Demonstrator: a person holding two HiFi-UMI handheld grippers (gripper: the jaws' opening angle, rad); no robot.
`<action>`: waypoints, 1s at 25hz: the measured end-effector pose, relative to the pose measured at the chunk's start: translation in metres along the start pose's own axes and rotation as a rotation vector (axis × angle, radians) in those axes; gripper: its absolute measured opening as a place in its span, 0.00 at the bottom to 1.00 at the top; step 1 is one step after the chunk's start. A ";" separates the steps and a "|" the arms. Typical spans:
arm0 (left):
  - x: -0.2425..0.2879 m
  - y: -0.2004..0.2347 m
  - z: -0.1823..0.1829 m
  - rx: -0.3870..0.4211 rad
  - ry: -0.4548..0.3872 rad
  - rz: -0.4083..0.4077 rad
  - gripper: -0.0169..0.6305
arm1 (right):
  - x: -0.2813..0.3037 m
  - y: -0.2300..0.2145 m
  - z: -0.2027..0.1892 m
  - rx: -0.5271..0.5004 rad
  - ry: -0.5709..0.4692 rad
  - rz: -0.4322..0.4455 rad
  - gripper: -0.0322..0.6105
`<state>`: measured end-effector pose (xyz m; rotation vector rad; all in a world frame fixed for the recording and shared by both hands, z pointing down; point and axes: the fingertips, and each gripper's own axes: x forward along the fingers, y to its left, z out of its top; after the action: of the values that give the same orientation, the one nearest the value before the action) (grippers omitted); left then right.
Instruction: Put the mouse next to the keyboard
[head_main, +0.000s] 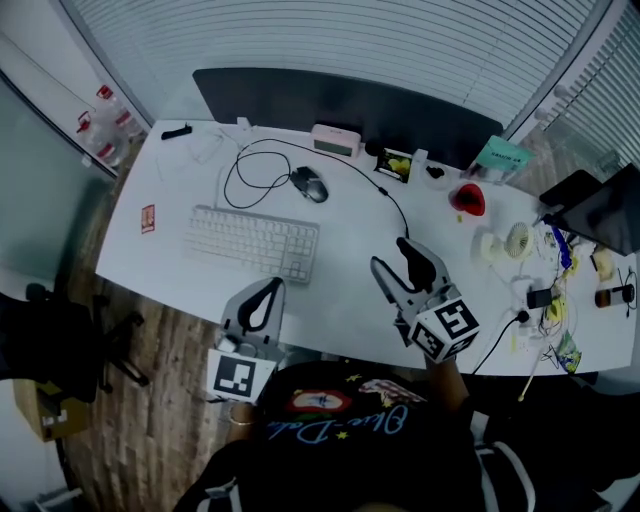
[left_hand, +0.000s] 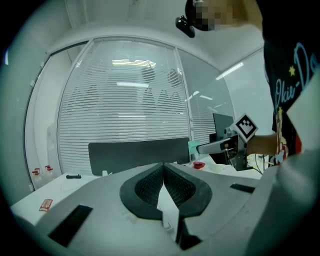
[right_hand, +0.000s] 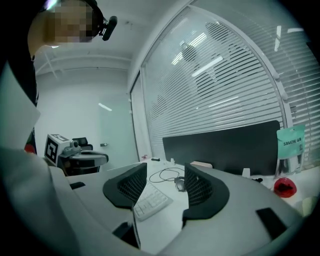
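Mouse (head_main: 310, 184) | behind keyboard (head_main: 252, 242) | well apart from open-jawed right hand-held gripper (head_main: 390, 255)

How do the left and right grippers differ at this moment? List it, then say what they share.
The left gripper has its jaws together; the right gripper has its jaws apart. The left gripper sits at the desk's near edge, in front of the keyboard; the right gripper is over bare desk to the keyboard's right. Both are empty and point toward the far side, short of the mouse.
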<state>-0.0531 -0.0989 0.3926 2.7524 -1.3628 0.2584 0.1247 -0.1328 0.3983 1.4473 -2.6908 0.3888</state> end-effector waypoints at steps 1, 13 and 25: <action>0.003 0.007 0.001 0.000 -0.002 0.001 0.03 | 0.008 -0.001 0.001 -0.002 0.003 0.002 0.36; 0.033 0.069 -0.005 -0.032 0.009 0.005 0.02 | 0.084 -0.014 -0.005 -0.032 0.080 -0.007 0.39; 0.056 0.100 -0.023 -0.085 0.041 -0.018 0.03 | 0.151 -0.027 -0.027 -0.066 0.170 -0.001 0.42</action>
<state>-0.1022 -0.2011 0.4233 2.6735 -1.3073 0.2486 0.0610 -0.2629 0.4558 1.3332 -2.5450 0.3992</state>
